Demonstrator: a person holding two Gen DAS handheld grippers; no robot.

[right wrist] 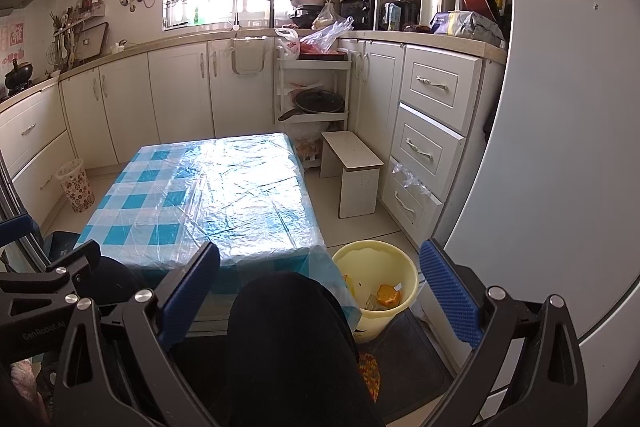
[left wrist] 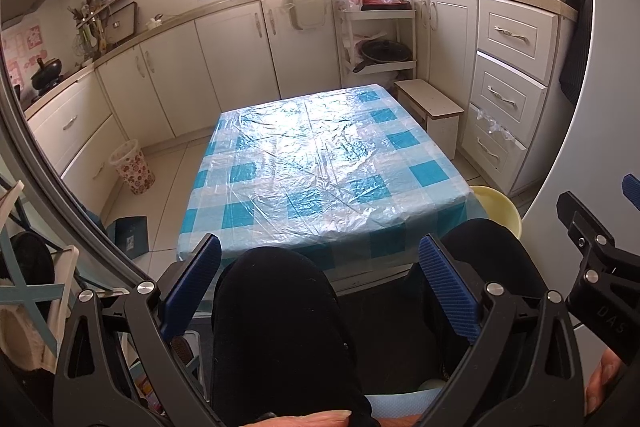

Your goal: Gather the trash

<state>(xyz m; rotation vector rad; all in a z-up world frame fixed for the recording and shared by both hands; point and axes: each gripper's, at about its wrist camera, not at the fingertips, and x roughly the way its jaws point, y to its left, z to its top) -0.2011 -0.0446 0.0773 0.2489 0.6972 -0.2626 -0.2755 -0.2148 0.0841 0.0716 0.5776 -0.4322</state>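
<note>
Tools (left wrist: 320, 287) (right wrist: 320, 291) hover spread wide above the person's knees (left wrist: 276, 307).

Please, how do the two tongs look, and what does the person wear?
Both the left tongs and the right tongs have black frames with silver rivets and ribbed blue pads. Pale lettering marks each body seen from the other camera. The person wears black trousers.

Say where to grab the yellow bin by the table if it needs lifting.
Probably the yellow bin's rim, from above on its open right side: it stands upright and open-topped, with the thin lip exposed there, while the table crowds its left. Both grippers are open.
</note>
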